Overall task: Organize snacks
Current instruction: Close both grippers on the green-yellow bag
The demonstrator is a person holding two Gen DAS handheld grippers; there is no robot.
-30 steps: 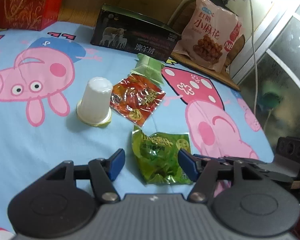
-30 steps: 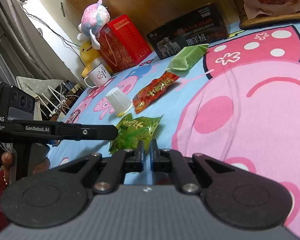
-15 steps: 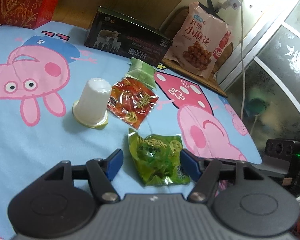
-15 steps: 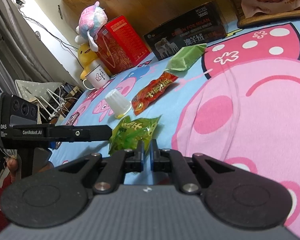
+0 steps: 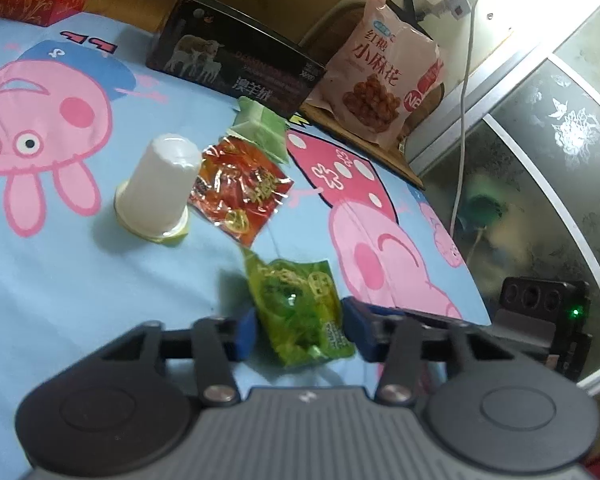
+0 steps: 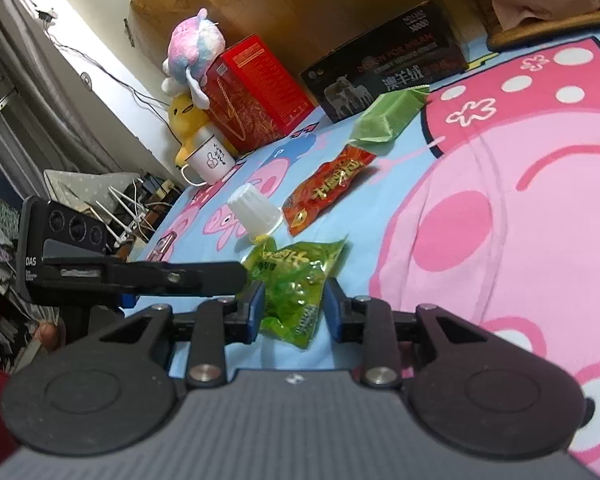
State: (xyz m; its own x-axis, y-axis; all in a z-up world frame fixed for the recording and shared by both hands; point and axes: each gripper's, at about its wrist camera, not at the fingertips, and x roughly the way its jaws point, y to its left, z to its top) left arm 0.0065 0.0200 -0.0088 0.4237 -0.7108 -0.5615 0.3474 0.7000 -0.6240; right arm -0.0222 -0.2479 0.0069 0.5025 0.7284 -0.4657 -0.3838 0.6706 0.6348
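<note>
The bed sheet (image 5: 80, 300) carries the snacks. The green snack packet (image 5: 300, 308) lies at 12 o'clock of both tools, long axis toward 11. Left tool (image 5: 298, 330) is closing around it; right tool (image 6: 294, 306) is opening, pads apart.

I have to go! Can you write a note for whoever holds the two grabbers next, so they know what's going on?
Left gripper: fingers closing around the green snack packet, not clearly pinching it yet.
Right gripper: fingers opening, tips at the same packet, nothing held.
On the cartoon sheet: the upside-down white cup, with the red packet beside it and the pale green packet behind.
Done: nothing looks put away yet.
Left: finish gripping the green packet, then sort it and the rest.
</note>
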